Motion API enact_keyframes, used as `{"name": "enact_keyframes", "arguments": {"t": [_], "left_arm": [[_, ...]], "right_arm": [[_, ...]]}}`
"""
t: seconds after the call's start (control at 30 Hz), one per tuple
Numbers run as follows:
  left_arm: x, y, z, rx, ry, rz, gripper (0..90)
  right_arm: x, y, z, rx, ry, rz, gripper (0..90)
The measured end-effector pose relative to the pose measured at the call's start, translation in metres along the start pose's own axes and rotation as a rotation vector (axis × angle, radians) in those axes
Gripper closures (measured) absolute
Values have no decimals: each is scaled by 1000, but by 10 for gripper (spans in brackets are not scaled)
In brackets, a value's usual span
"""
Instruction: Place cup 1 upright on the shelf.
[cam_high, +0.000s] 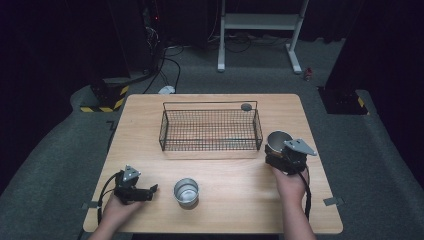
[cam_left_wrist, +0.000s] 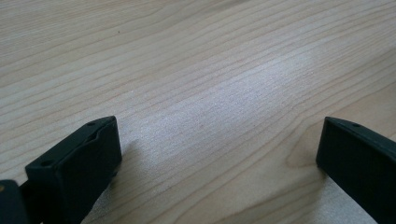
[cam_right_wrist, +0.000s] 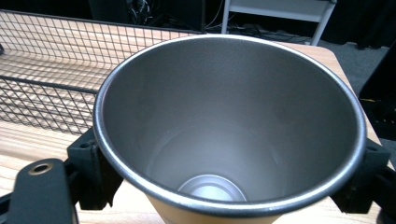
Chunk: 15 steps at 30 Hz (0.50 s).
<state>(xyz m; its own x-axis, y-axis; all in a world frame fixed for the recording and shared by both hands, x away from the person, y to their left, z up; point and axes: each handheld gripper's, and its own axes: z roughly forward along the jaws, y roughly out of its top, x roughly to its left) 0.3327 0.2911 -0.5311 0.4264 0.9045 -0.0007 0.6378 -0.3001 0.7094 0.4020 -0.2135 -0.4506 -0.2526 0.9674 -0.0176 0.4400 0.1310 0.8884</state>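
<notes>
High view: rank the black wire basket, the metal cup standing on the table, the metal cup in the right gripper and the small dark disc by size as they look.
1. Black wire basket, by far the largest.
2. Steel cup on the table and steel cup held in the right gripper: they look alike, so no ranking.
3. Small dark round disc at the basket's far right corner.
</notes>
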Motion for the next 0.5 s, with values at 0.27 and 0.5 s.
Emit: {"name": "enact_keyframes", "arguments": {"t": [0.27, 0.5], "left_arm": [[0, 0, 0, 0, 0, 0, 4], [0, 0, 0, 0, 0, 2, 5]], "right_arm": [[12, 8, -3, -22, 27, -14, 145], [26, 18, -6, -48, 56, -37, 145]]}}
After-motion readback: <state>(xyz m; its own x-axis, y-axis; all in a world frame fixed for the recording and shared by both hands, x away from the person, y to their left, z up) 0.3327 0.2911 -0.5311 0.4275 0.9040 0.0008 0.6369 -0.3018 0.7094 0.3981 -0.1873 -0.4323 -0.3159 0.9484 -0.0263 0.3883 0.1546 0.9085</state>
